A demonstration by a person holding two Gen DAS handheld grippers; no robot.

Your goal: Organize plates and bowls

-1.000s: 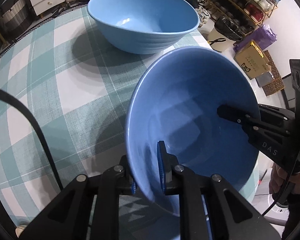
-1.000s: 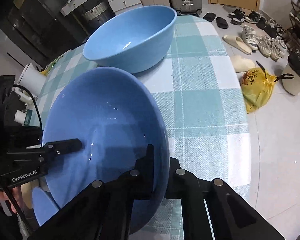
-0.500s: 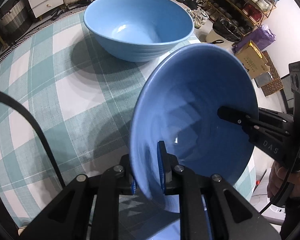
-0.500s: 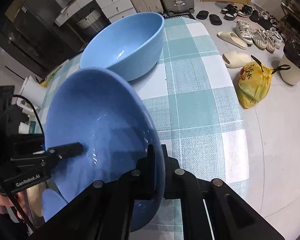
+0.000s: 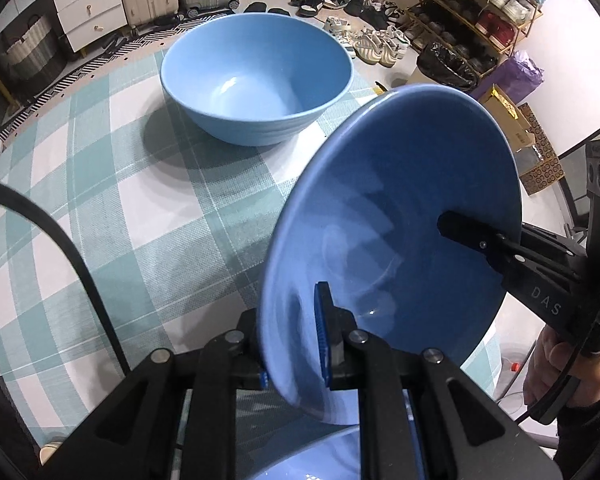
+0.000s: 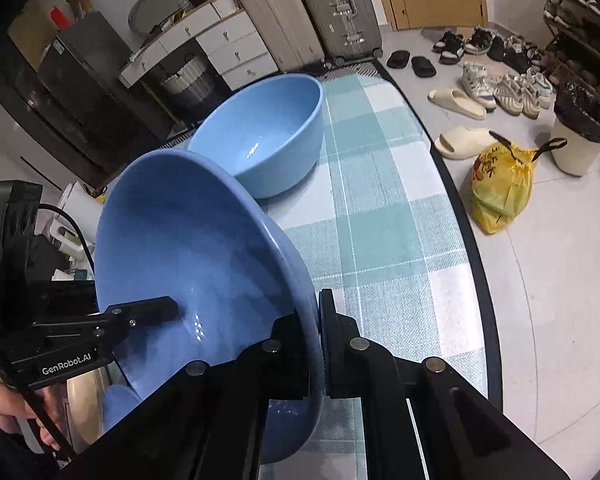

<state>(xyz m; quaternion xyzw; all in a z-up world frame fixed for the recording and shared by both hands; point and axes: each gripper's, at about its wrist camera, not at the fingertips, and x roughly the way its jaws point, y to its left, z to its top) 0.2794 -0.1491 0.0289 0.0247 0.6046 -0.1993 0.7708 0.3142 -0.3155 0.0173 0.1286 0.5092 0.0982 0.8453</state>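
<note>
Both grippers hold one blue bowl (image 5: 400, 240) in the air above the table, each pinching its rim on opposite sides. My left gripper (image 5: 296, 344) is shut on the near rim in the left wrist view. My right gripper (image 6: 314, 344) is shut on the opposite rim; the same bowl (image 6: 188, 248) fills the left of the right wrist view. A larger light blue bowl (image 5: 256, 76) stands upright on the checked tablecloth (image 5: 112, 208) further away; it also shows in the right wrist view (image 6: 260, 136). Part of another blue dish (image 5: 320, 460) lies under the held bowl.
The table edge (image 6: 464, 232) runs along the right. On the floor beyond are a yellow bag (image 6: 500, 188), slippers, shoes and a bin. Suitcases (image 6: 312, 12) and drawers stand at the back. A shoe rack (image 5: 480, 12) and a cardboard box (image 5: 512, 116) are at the right.
The held bowl has risen off the table and tilted more upright. Both grippers moved up with it, so the far bowl now shows lower and further off.
</note>
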